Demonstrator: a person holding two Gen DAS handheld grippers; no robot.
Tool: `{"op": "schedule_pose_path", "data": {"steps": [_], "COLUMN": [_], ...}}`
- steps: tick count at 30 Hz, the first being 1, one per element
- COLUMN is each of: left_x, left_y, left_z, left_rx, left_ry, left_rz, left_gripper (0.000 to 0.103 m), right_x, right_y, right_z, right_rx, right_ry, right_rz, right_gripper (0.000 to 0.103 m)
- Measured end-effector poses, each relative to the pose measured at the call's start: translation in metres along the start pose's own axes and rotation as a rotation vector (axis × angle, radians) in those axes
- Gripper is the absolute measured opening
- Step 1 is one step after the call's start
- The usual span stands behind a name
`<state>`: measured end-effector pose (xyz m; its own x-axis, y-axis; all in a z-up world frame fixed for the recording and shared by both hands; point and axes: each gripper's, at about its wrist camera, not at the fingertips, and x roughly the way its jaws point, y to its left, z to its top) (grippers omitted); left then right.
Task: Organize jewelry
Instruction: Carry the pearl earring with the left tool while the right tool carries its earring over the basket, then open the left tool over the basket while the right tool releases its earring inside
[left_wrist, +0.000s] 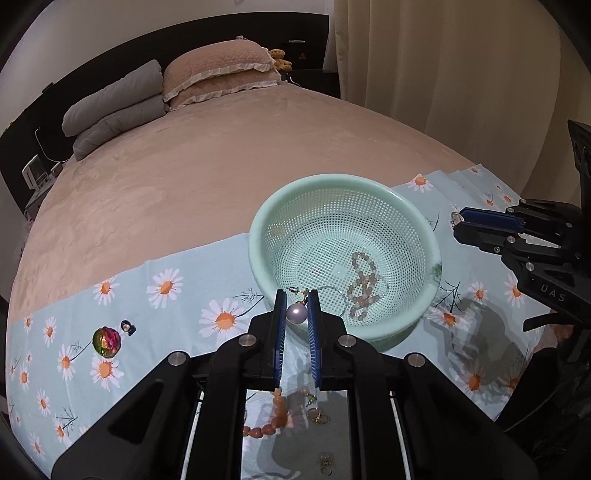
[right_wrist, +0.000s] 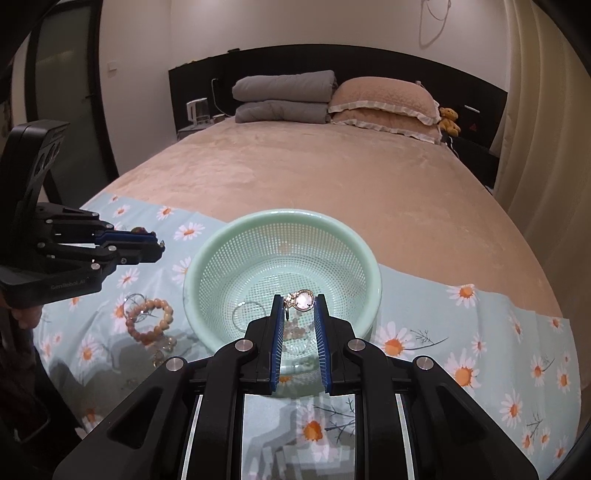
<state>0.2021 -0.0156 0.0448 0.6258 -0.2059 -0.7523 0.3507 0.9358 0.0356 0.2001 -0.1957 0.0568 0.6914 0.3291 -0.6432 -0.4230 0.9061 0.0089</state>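
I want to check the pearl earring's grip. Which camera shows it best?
The left wrist view: the pearl earring sits close up between the left gripper fingers, post visible. In the right wrist view, only a tiny glint shows at that gripper's tip.

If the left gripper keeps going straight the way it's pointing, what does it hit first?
Most likely the mint-green mesh basket: the left gripper, shut on a pearl earring, points at its near rim and bowl. Depth is unclear, so it might pass just over the rim.

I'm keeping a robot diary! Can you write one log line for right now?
left gripper: shut on pearl earring | right gripper: shut on ring | basket: holds bead bracelet
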Motion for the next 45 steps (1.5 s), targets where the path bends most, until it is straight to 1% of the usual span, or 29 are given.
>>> {"op": "schedule_pose_path", "data": {"steps": [4,7,10,19,25,29,30,31,32,33,34,35,36,37,38,39,41,45], "left_x": [0.019,0.029,0.042,0.075,0.084,0.082,0.082,0.080,0.078,0.076,0.073,0.070,0.067,0.064,0.061,0.058,0.052,0.040], "left_y": [-0.001,0.000,0.000,-0.002,-0.004,-0.002,-0.003,-0.003,-0.002,-0.001,-0.001,0.000,0.000,0.001,0.002,0.003,0.004,0.003], "left_z": [0.005,0.008,0.010,0.019,0.020,0.021,0.021,0.021,0.021,0.021,0.021,0.021,0.022,0.022,0.023,0.023,0.023,0.021], "left_rx": [0.010,-0.001,0.013,0.008,0.008,0.007,0.009,0.008,0.006,0.003,0.002,0.001,0.000,-0.004,-0.008,-0.010,-0.016,-0.011], "left_ry": [0.018,0.024,0.038,0.068,0.080,0.075,0.072,0.068,0.065,0.062,0.056,0.050,0.044,0.039,0.035,0.034,0.031,0.029], "left_rz": [-0.025,-0.072,-0.058,-0.105,-0.110,-0.106,-0.102,-0.099,-0.099,-0.097,-0.090,-0.083,-0.077,-0.069,-0.065,-0.060,-0.040,-0.013], "left_gripper": [0.012,0.012,0.012,0.012,0.012,0.013,0.013,0.019,0.030,0.037,0.049,0.056,0.060,0.069,0.072,0.073,0.082,0.088], "right_x": [0.016,0.029,0.043,0.079,0.086,0.085,0.084,0.083,0.081,0.078,0.075,0.072,0.069,0.067,0.064,0.061,0.056,0.043], "right_y": [-0.005,-0.007,-0.008,-0.012,-0.015,-0.016,-0.017,-0.018,-0.018,-0.018,-0.019,-0.019,-0.020,-0.021,-0.021,-0.021,-0.020,-0.017], "right_z": [0.001,0.000,0.003,0.003,-0.002,-0.003,-0.003,-0.004,-0.004,-0.004,-0.004,-0.004,-0.003,-0.001,-0.001,0.000,0.002,0.002], "right_rx": [0.002,0.000,-0.004,0.002,0.012,0.013,0.014,0.017,0.019,0.021,0.024,0.027,0.032,0.036,0.036,0.034,0.029,0.022], "right_ry": [0.019,0.040,0.057,0.111,0.121,0.113,0.111,0.111,0.107,0.097,0.083,0.073,0.070,0.068,0.065,0.061,0.058,0.045], "right_rz": [0.008,0.018,0.024,0.046,0.043,0.017,0.012,0.006,-0.001,-0.014,-0.030,-0.036,-0.035,-0.036,-0.040,-0.046,-0.045,-0.048], "right_gripper": [0.016,0.016,0.016,0.016,0.016,0.017,0.019,0.023,0.037,0.053,0.057,0.058,0.060,0.061,0.061,0.062,0.064,0.069]}}
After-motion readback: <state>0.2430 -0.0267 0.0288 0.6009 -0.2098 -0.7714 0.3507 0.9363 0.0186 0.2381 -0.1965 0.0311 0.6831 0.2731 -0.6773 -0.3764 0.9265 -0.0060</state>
